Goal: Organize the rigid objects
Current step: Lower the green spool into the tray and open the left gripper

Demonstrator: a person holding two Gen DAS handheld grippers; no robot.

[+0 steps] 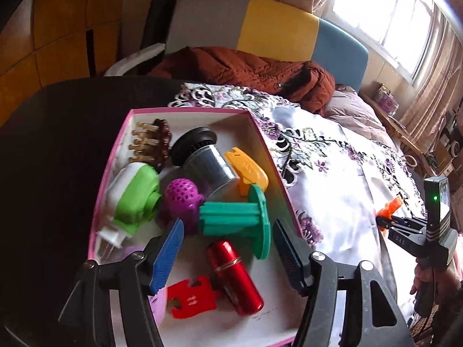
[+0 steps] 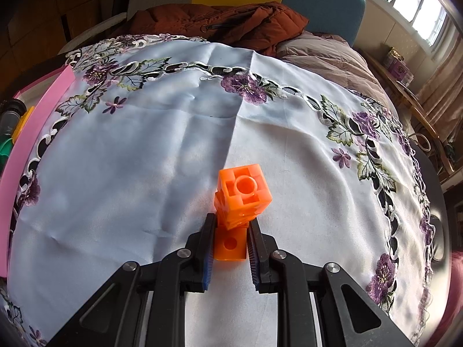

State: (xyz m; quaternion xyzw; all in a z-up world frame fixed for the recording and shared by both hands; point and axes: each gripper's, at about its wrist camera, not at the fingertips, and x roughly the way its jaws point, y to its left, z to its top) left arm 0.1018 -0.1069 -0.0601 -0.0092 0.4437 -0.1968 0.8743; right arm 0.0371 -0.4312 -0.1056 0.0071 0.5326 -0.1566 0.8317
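Note:
A pink-rimmed box (image 1: 267, 150) holds several rigid items: a green spool (image 1: 237, 219), a red metal cylinder (image 1: 235, 274), a red flat clip (image 1: 191, 297), a purple dotted ball (image 1: 182, 193), a green-and-white plug (image 1: 134, 199), a grey-black canister (image 1: 202, 159), an orange clip (image 1: 247, 170) and a brown comb (image 1: 152, 141). My left gripper (image 1: 228, 248) hovers open over the box, with nothing between its blue pads. My right gripper (image 2: 230, 228) is shut on an orange plastic block (image 2: 241, 199) above the embroidered cloth (image 2: 144, 144). That right gripper (image 1: 389, 219) with its orange block (image 1: 390, 206) also shows at the left wrist view's right edge.
The white floral cloth (image 1: 332, 190) covers a dark round table (image 1: 58, 144). The box's pink wall (image 2: 31, 124) lies at the cloth's left edge. A rust-brown jacket (image 1: 249, 69) is draped on a chair behind. A hand (image 1: 425, 277) holds the right gripper's handle.

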